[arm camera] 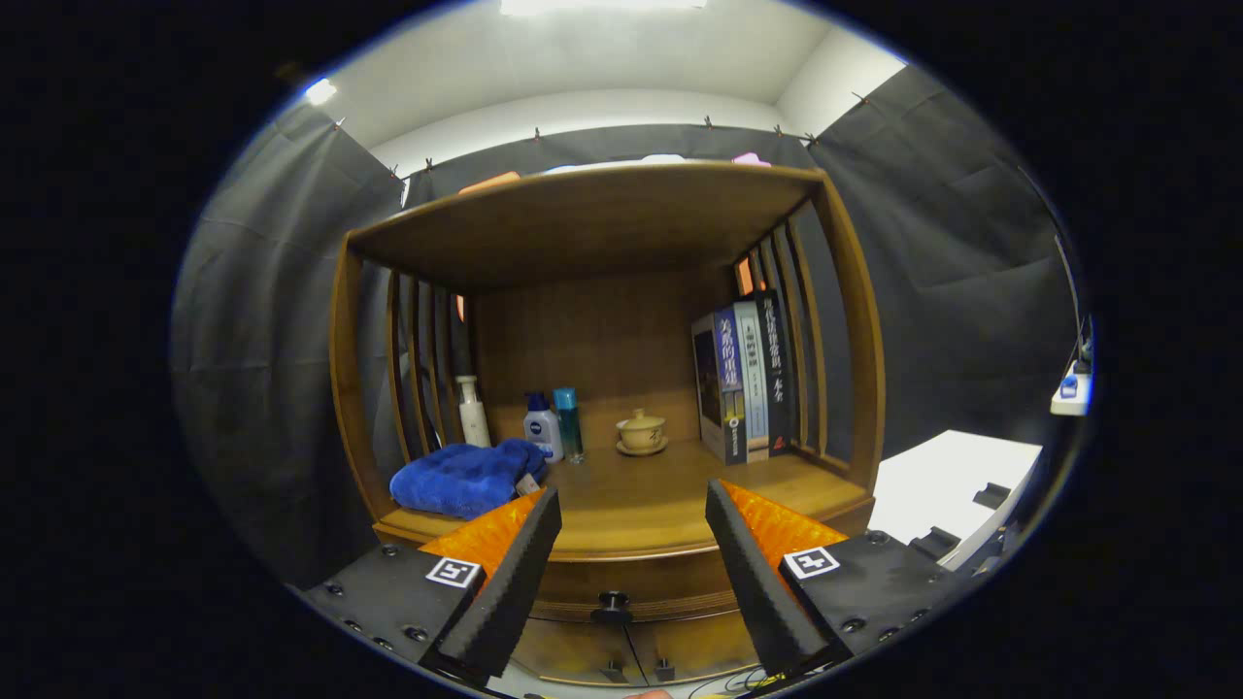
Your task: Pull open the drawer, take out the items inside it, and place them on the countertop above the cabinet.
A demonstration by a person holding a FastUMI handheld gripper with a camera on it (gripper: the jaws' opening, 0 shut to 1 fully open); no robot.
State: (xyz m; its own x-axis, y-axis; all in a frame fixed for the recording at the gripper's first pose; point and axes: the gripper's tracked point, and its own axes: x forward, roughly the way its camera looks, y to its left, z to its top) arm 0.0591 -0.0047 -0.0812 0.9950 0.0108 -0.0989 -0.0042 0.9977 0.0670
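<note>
Your gripper (pixel 633 544) is open and holds nothing. The drawer knob (pixel 612 606) sits on the closed drawer front (pixel 621 582), under the countertop's (pixel 631 505) front edge, between and slightly below your fingertips.

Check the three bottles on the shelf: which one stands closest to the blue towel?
The white bottle with the blue cap, right behind the blue towel. The open claw is well short of it.

Cabinet worktop (pixel 621 529) layout
Folded blue towel (pixel 464 478) left; three bottles (pixel 544 425) behind it; lidded ceramic cup (pixel 641 431) centre; upright books (pixel 746 381) right; round drawer knob (pixel 612 607) below
</note>
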